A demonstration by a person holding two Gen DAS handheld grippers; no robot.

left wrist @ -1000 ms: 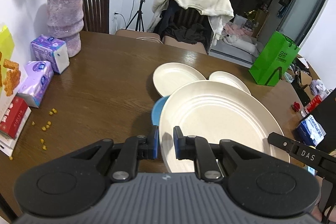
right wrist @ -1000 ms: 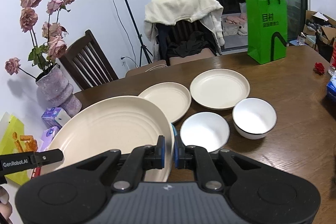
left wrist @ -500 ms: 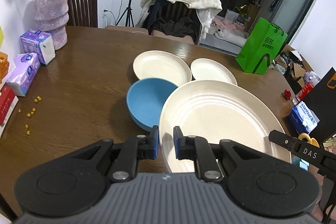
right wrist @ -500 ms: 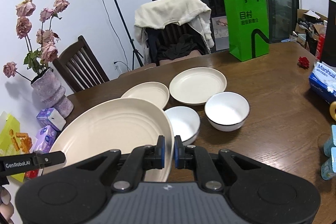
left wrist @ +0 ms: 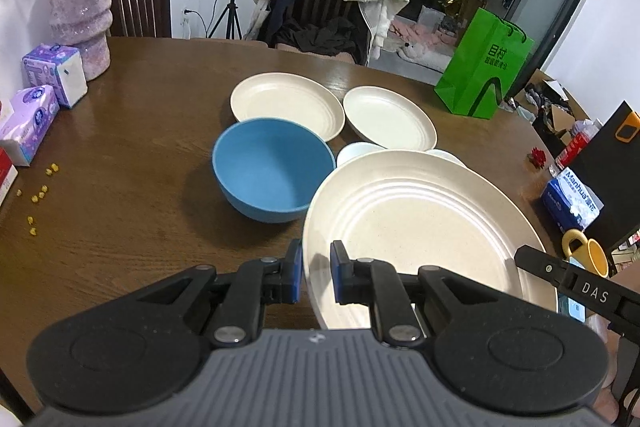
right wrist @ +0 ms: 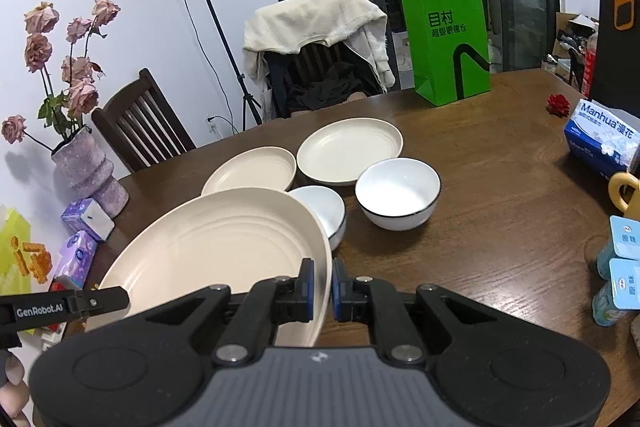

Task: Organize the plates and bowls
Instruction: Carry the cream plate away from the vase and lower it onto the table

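I had the big cream plate (left wrist: 424, 227) pinched from both sides, left tongs (left wrist: 316, 277) clamped on its rim at my near left and right tongs (right wrist: 321, 285) clamped on the opposite rim, the plate hanging tilted above the counter (left wrist: 132, 147). In the left view the blue bowl (left wrist: 272, 173) sat at about eleven o'clock from the plate, just beside its edge, with two smaller cream plates (left wrist: 286, 105) (left wrist: 388, 117) beyond at twelve. In the right view two white bowls (right wrist: 398, 193) (right wrist: 324, 205) lay at one o'clock, the nearer one partly tucked under the plate's far rim. My worry: each grip caught only a thin slice of rim, so if my two hands drifted apart or twisted unevenly the plate could pivot and slip out, I judged, dropping onto that white bowl or clipping the blue one. Lowering it blind could also chip something, since the plate itself blocked my sight of whatever lay straight beneath it. The yellow mug (left wrist: 586, 253) at three o'clock sat near my right hand's path too. Hard to read: the plate's near edge ran behind the tong housings in both views, so I could not tell how deep the pads bit; the nearer white bowl showed only as a sliver from the left; the counter's near edge was cut off.
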